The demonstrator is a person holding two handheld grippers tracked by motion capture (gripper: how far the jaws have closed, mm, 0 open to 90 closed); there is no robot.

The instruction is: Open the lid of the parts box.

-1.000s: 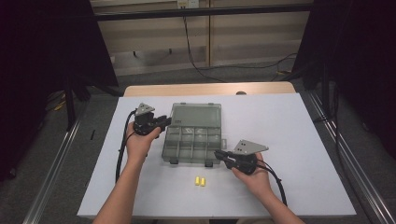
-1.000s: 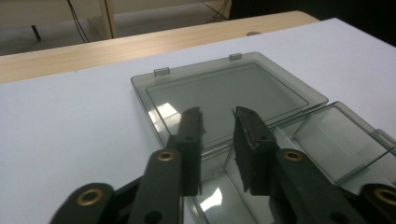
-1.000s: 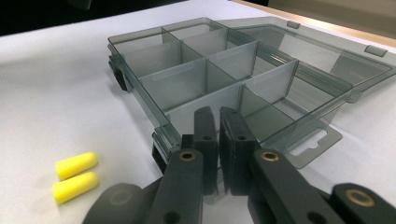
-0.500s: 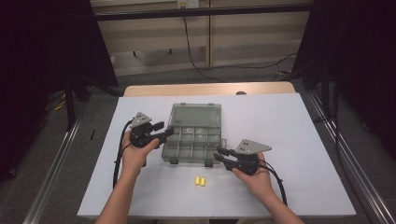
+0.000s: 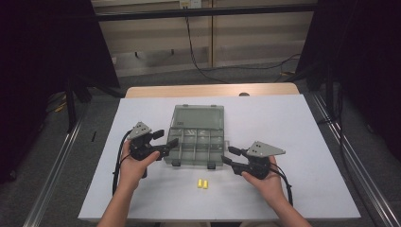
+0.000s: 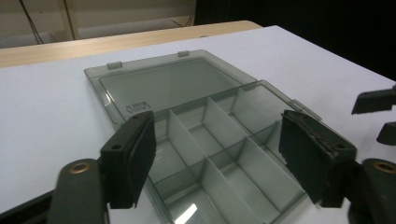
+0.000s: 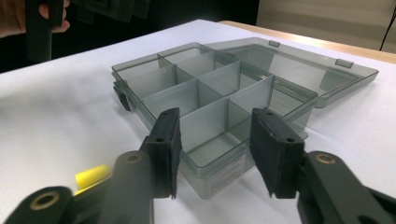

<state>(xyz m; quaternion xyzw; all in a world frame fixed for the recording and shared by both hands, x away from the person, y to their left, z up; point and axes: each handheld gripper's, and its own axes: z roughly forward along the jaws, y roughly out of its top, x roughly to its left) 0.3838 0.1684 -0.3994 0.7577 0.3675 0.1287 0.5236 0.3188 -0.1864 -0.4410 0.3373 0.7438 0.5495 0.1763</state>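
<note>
**Open box between two released grippers**

The clear compartment box (image 5: pixel 195 139) lies near the middle of the white table (image 5: pixel 307 142), its lid folded flat behind it. A small printed mark on the lid is too small to read.

The left gripper (image 5: pixel 168 144) is held level at the box's left edge. Its jaws have just been opening and grip nothing.

The right gripper (image 5: pixel 228 156) points at the box's front right corner. Its jaws have also just been opening, released and apart from the wall.

Two yellow earplugs (image 5: pixel 203 183) lie just in front of the box. Wide bare table remains right of the box.
</note>
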